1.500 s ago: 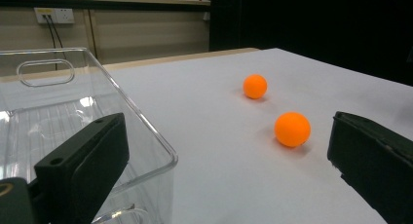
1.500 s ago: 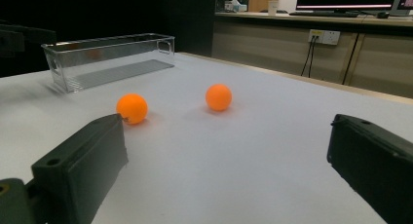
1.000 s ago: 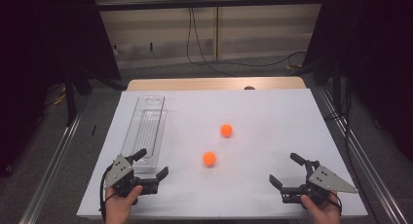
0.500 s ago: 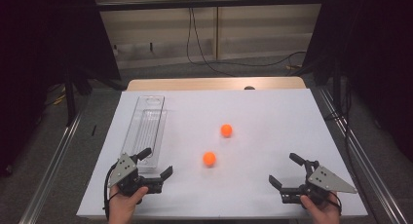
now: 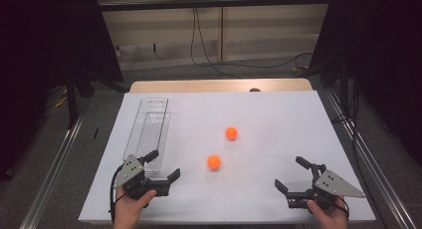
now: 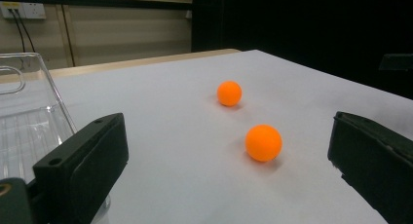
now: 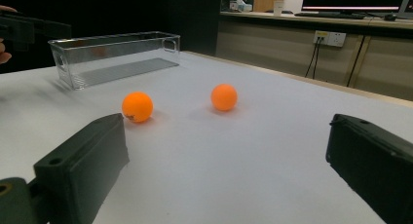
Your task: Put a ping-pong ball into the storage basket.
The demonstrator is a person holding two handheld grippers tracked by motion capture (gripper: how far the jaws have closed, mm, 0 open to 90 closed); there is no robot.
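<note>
High view: the left gripper [image 5: 162,166] has drifted slightly back toward the near table edge beside the clear bin [image 5: 147,133], so no pickup has begun. Left gripper view: jaws spread wide, empty, nearer orange ball [image 6: 263,142] ahead, right of the bin. Right gripper view: the right gripper [image 7: 224,175] gapes, touching nothing.

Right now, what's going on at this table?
A person holds a two-jaw gripper in each hand at the near edge of a white table. The left gripper and the right gripper are both open and hold nothing. Two orange balls lie loose on the table: the nearer ball and the farther ball. A clear plastic bin stands empty at the left, just beyond the left gripper, which points toward the nearer ball.
</note>
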